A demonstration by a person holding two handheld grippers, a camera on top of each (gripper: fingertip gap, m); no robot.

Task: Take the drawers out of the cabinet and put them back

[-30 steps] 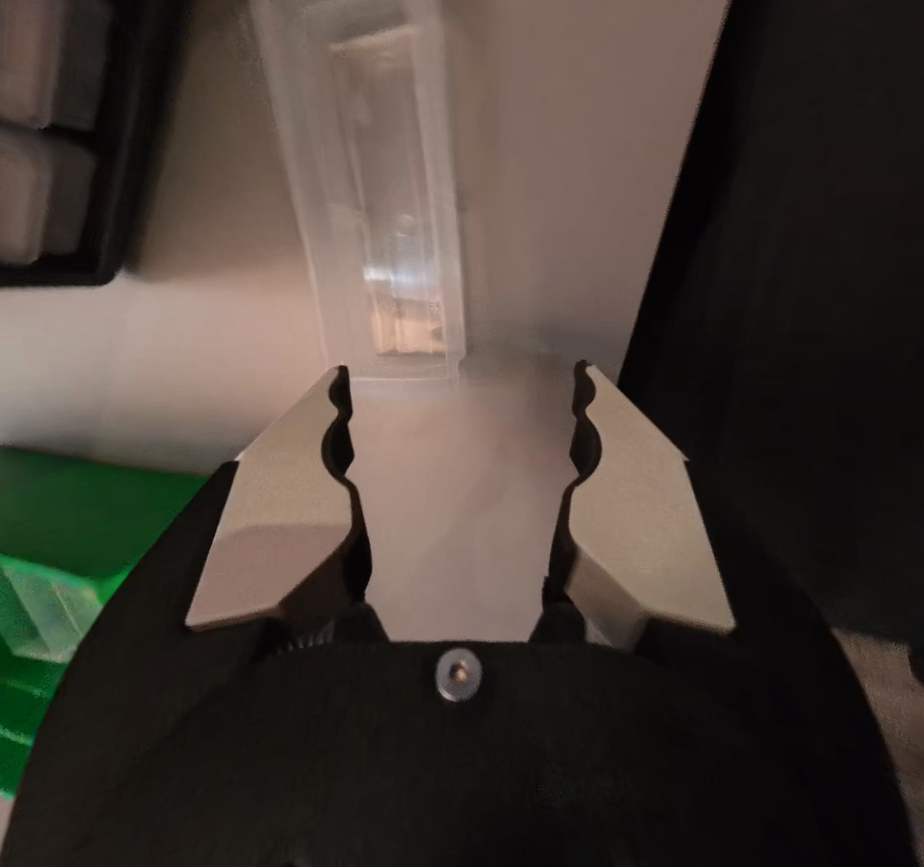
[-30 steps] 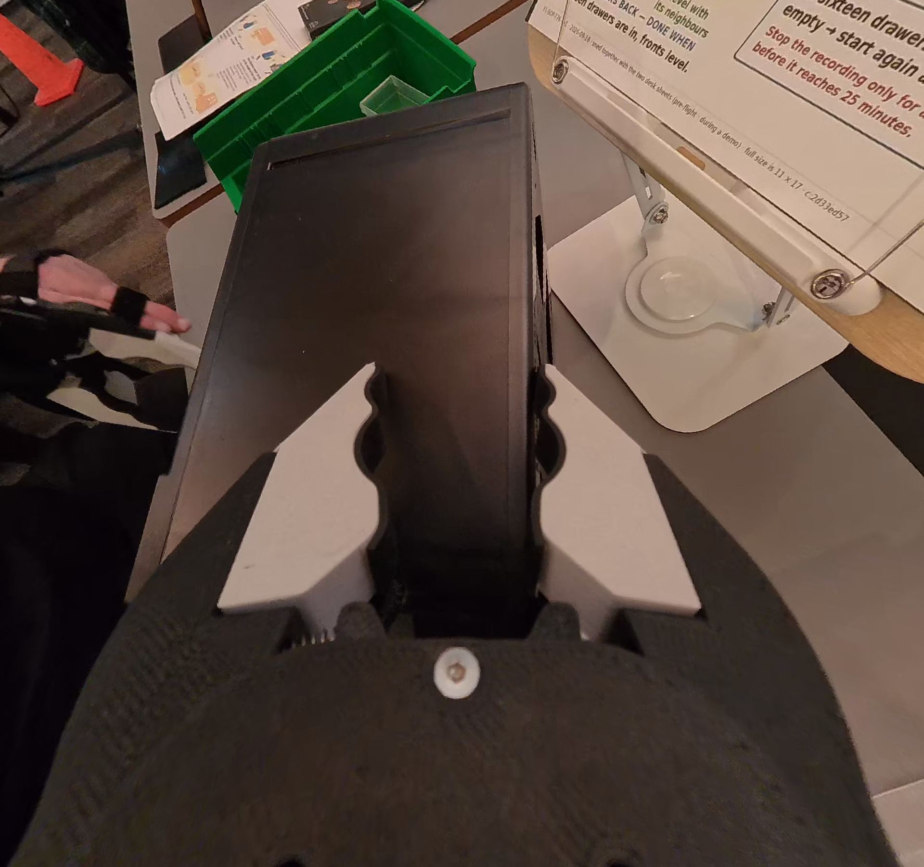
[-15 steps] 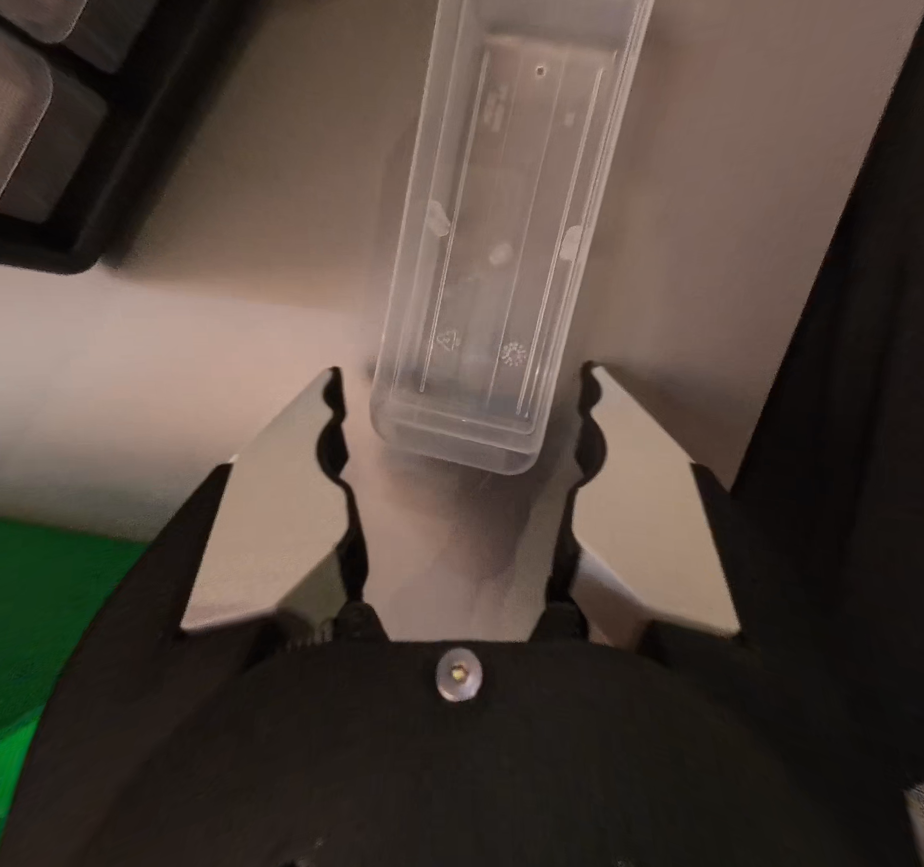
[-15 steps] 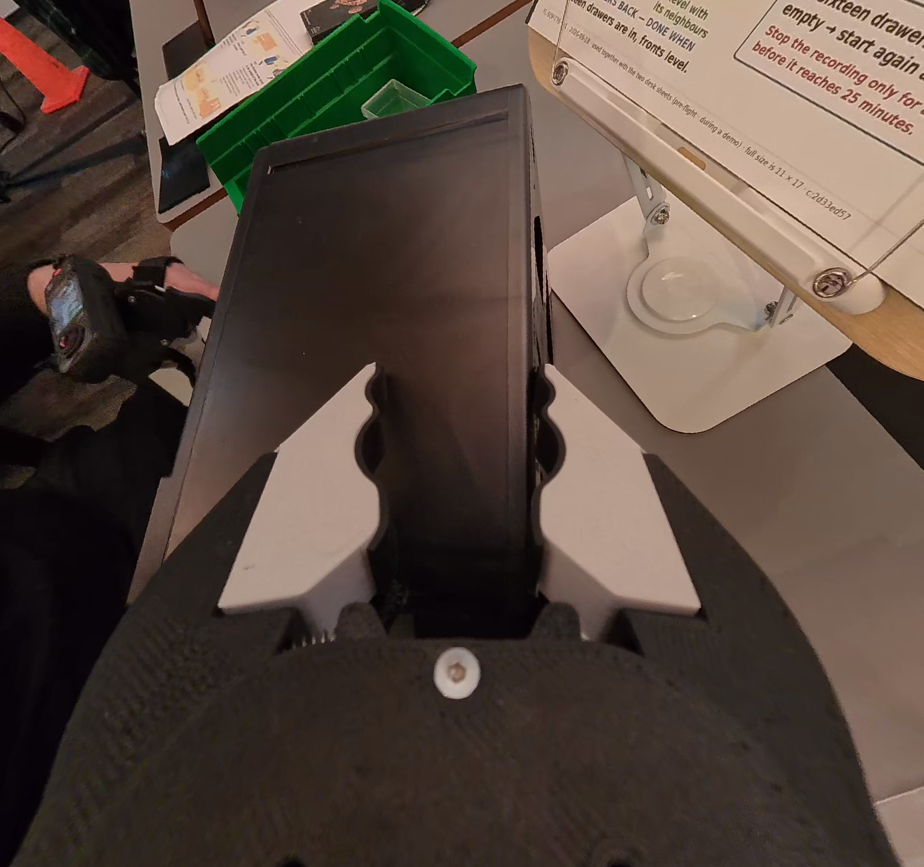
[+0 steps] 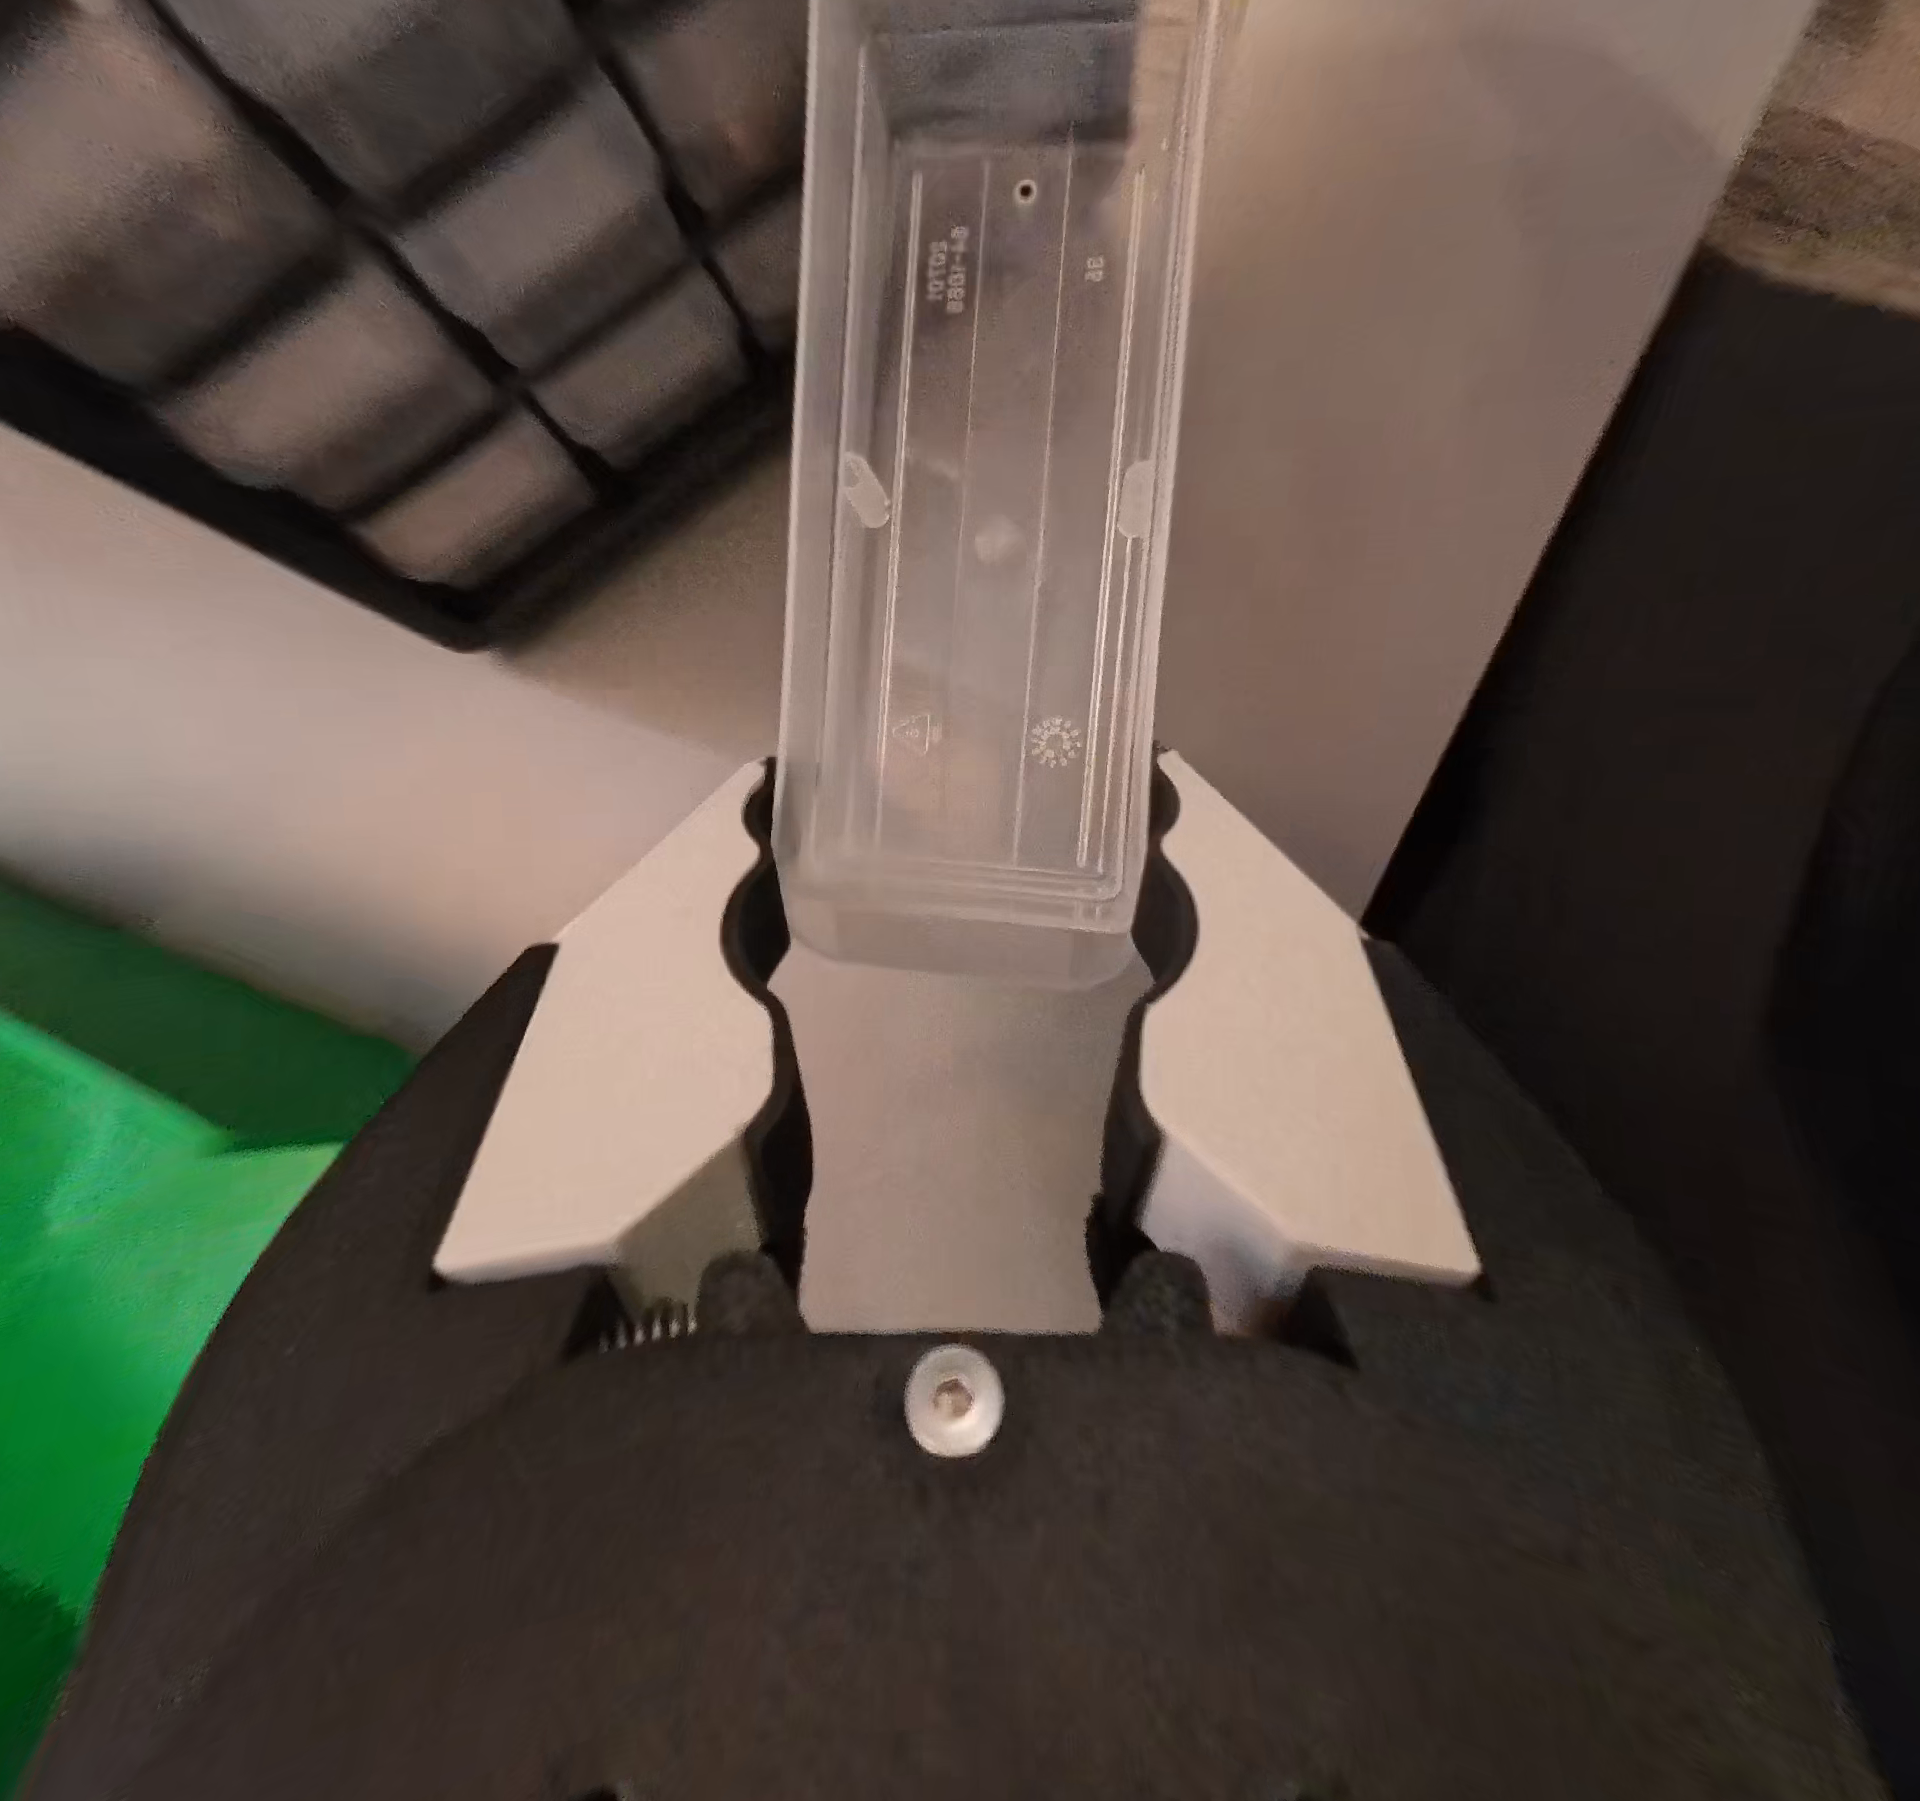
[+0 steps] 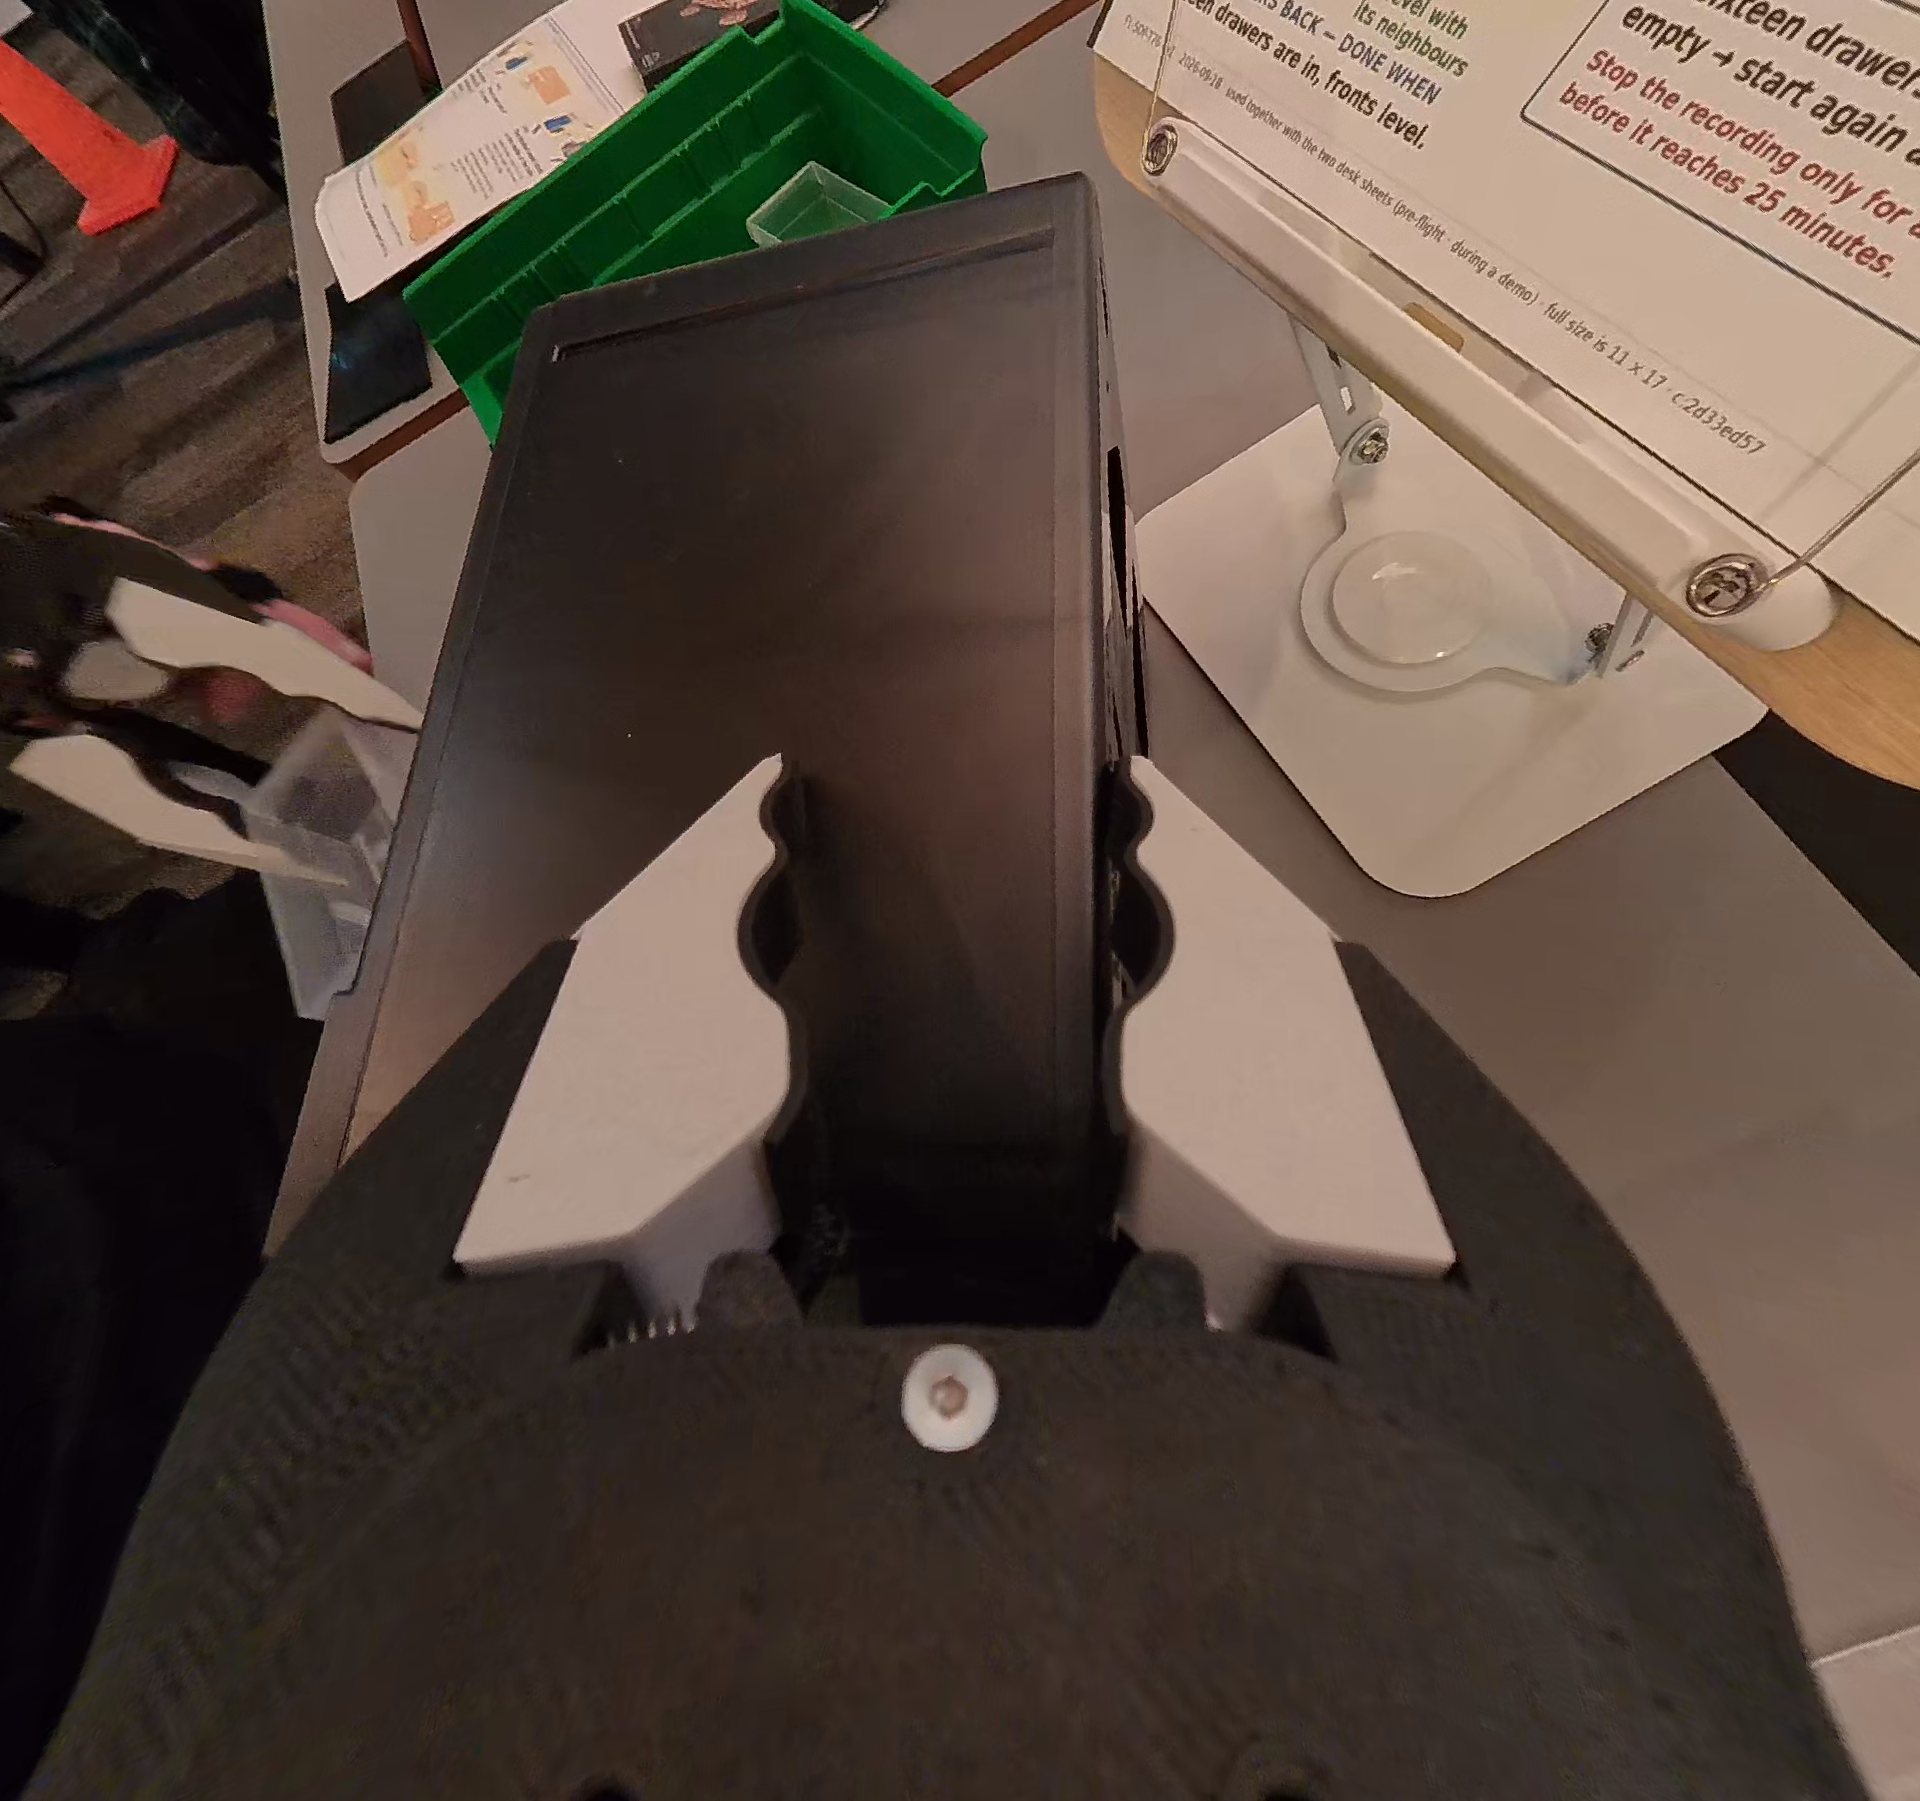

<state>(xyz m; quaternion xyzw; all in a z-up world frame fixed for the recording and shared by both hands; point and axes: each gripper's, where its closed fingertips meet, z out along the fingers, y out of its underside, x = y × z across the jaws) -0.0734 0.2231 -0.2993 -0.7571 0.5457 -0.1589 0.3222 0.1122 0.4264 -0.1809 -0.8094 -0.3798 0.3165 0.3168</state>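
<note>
in the left wrist view, the near end of a clear, long plastic drawer (image 5: 997, 463) is seen between the tips of the left tool (image 5: 961, 816), whose jaws are closed onto its sides. a black cabinet of grey drawers (image 5: 343, 224) lies at 10 o'clock on the pale worktop (image 5: 343, 743).

in the right wrist view, the right tool (image 6: 956, 816) is seen part-open astride the cabinet's back corner; contact cannot be told. a green plastic bin (image 6: 665, 182) lies at 11 o'clock.

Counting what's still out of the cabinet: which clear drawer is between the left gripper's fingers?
The long clear drawer between the left gripper fingers; the other loose one sits in the green bin.
</note>
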